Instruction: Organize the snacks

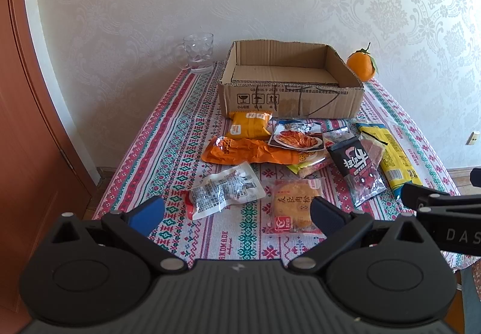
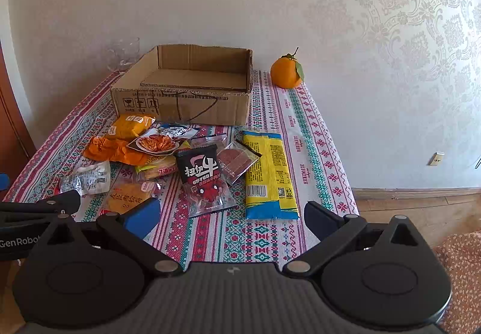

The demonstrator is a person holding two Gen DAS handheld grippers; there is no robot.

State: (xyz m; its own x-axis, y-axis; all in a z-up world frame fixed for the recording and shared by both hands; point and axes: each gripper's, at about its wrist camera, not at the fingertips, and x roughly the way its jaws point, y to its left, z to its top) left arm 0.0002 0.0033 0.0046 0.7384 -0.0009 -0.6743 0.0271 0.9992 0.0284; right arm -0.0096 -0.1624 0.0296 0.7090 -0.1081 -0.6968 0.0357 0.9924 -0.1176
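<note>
A: Why are the snack packets [image 1: 297, 147] heaped just in front of the cardboard box [image 1: 288, 78]?
B: Probably waiting to go in; it's bare inside.
A: And the tools?
B: Left hand-held gripper [image 1: 237, 210] and right hand-held gripper [image 2: 231, 216] both gape wide, carrying nothing, nearer than the heap.

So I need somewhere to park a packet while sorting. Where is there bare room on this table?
The cardboard box is bare inside. Bare tablecloth runs between the yellow packet and the right edge, up to the orange; another strip lies left of the snacks, toward the glass mug. The middle, around the black beef-jerky packet, is crowded.
</note>
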